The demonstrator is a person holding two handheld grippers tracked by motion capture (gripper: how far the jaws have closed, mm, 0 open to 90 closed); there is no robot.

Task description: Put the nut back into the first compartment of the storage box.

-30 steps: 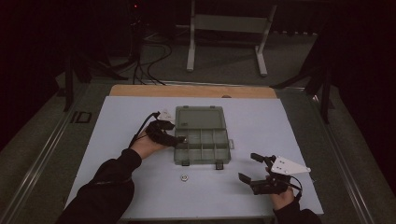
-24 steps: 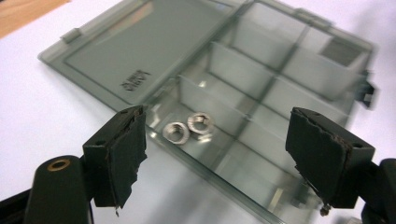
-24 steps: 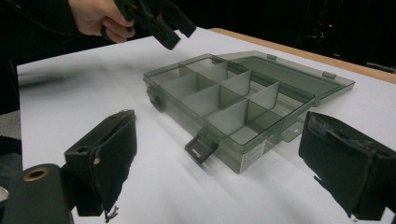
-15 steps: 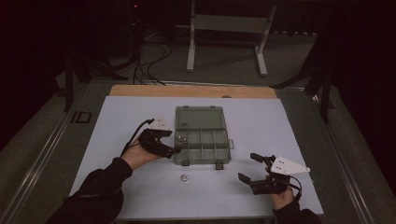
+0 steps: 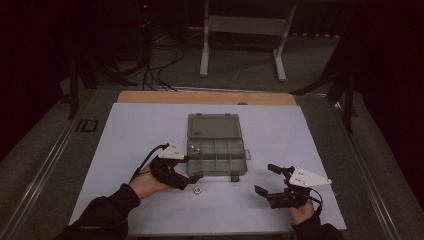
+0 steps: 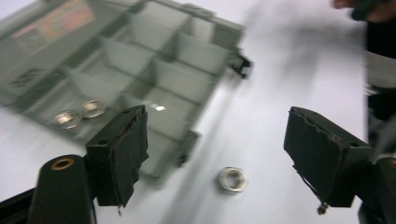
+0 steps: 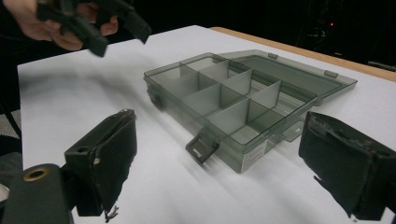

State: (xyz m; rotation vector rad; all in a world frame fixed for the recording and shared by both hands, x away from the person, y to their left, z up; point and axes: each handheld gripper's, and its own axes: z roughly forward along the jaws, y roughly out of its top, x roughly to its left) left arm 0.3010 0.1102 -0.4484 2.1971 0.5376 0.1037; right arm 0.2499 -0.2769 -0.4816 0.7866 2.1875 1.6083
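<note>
The left tool point(image 5: 192, 176) hangs just above the desk point(image 5: 130, 135) with its jaws spread wide and nothing between them, at the near left corner of an open compartment box point(image 5: 216, 150). In the left gripper view a loose metal nut point(image 6: 232, 179) lies on the white surface between and just beyond the jaws, close to the box's front wall and one of its latches point(image 6: 187, 147). Two more nuts point(image 6: 79, 112) sit side by side in a compartment at the box's left end; the other compartments look bare. The box's clear lid point(image 5: 214, 126) lies flat, folded back away from the person.

The left hand point(image 5: 147, 182) grips its tool from behind, forearm in a dark sleeve point(image 5: 105, 215) coming in from the near left edge, a cable point(image 5: 145, 160) looping over the wrist.

The right tool point(image 5: 265, 180) rests low near the desk's near right edge, well apart from the box, jaws likewise spread and empty, pointing toward the box's front right corner. In the right gripper view the second latch point(image 7: 201, 146) hangs open on the near wall, with bare white surface between it and the jaws.

Beyond the desk, a metal stand point(image 5: 242, 40) and cables point(image 5: 160, 70) lie on the dark floor.
</note>
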